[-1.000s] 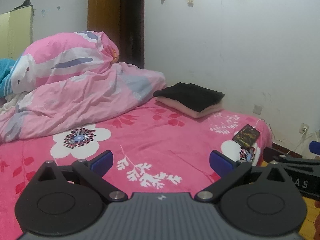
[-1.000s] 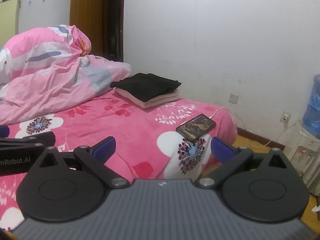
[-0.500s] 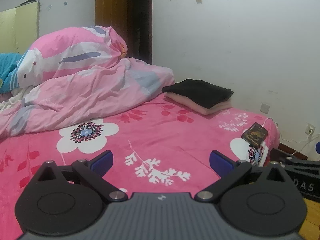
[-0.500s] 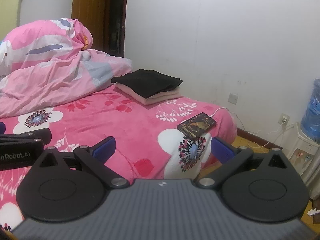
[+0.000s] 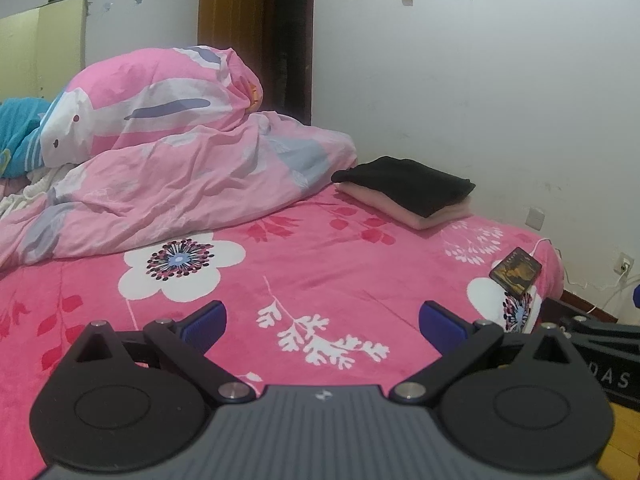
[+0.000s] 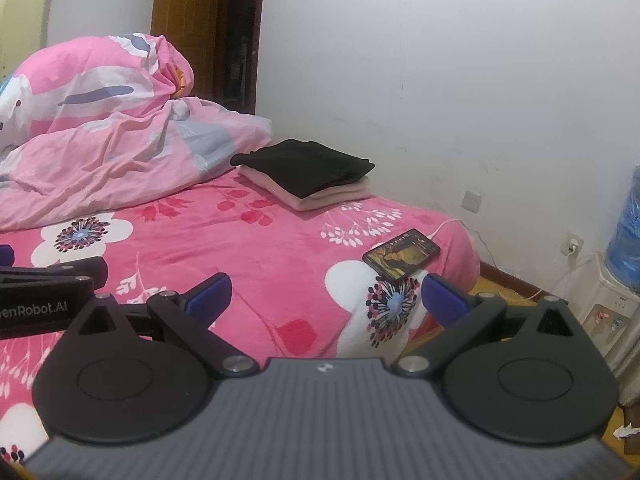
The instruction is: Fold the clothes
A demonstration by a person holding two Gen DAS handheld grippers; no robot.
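left tongs (image 5: pixel 322 316) wide apart, nothing between them, held over the pink flowered bed sheet (image 5: pixel 328 264). right tongs (image 6: pixel 324 298) also wide apart, empty, near the bed's foot corner. folded black garment (image 5: pixel 404 184) sits on top of a folded pink garment (image 5: pixel 436 214), stack at the far side of the bed by the wall, well apart from both tongs. crumpled pink duvet (image 5: pixel 160 172) just beside the stack. phone (image 6: pixel 401 255), screen lit, lies near the bed corner, cable attached. water dispenser (image 6: pixel 624 240) at right.
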